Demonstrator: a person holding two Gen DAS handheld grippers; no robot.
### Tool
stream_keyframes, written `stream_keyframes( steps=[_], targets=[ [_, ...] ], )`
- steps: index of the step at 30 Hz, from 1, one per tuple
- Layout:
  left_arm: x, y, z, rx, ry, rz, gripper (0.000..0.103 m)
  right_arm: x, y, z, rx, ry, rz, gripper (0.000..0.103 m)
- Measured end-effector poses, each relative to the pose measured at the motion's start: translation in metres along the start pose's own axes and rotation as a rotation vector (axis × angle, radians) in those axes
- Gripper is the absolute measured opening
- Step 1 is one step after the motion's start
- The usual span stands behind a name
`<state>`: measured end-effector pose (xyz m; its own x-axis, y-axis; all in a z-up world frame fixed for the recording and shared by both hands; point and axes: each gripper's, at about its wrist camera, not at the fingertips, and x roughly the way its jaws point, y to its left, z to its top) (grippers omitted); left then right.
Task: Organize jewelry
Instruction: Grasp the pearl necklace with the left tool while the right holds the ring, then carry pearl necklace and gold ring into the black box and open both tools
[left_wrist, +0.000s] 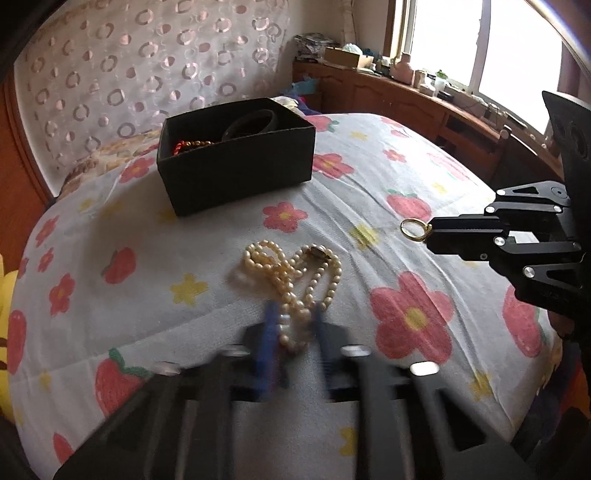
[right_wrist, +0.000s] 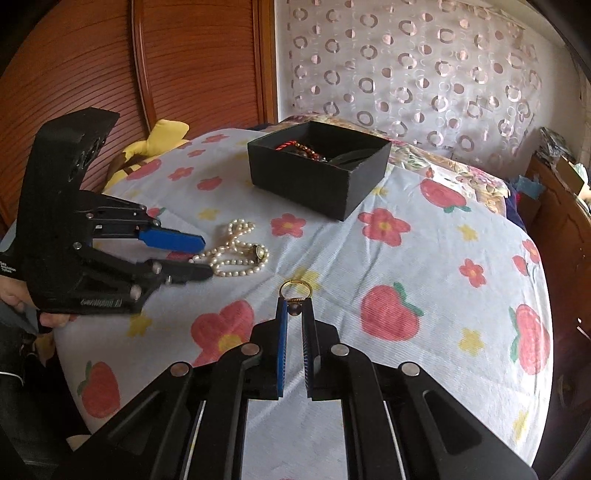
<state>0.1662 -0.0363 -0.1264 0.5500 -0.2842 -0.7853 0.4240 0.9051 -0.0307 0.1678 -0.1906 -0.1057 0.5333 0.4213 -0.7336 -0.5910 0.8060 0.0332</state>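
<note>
On the flowered bedsheet (right_wrist: 406, 258), near the black box (right_wrist: 321, 166), a gold ring (right_wrist: 295, 290) is pinched by the right gripper (right_wrist: 295, 306); cream pearls (left_wrist: 295, 280) (heaped) are straddled by the parted left gripper (left_wrist: 293, 317)

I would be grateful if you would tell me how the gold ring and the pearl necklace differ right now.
The gold ring is held above the bedsheet, pinched by the right gripper; the pearl necklace lies loose on the bedsheet, its end between the open left gripper's fingers. The ring is one small band; the necklace is a long beaded strand. Neither is in the black box.
</note>
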Motion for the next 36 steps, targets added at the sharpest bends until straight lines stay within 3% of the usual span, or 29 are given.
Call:
stream_keyframes(
  steps=[17,36],
  targets=[
    [-0.074,0.022,0.042,-0.06,-0.223,-0.051,0.004,-0.008,-0.001,0.012,0.001,-0.039,-0.003,0.009],
    [-0.155,0.028,0.149,0.009,-0.449,-0.01,0.004,-0.056,-0.013,0.086,-0.051,-0.225,-0.033,0.009]
  ],
)
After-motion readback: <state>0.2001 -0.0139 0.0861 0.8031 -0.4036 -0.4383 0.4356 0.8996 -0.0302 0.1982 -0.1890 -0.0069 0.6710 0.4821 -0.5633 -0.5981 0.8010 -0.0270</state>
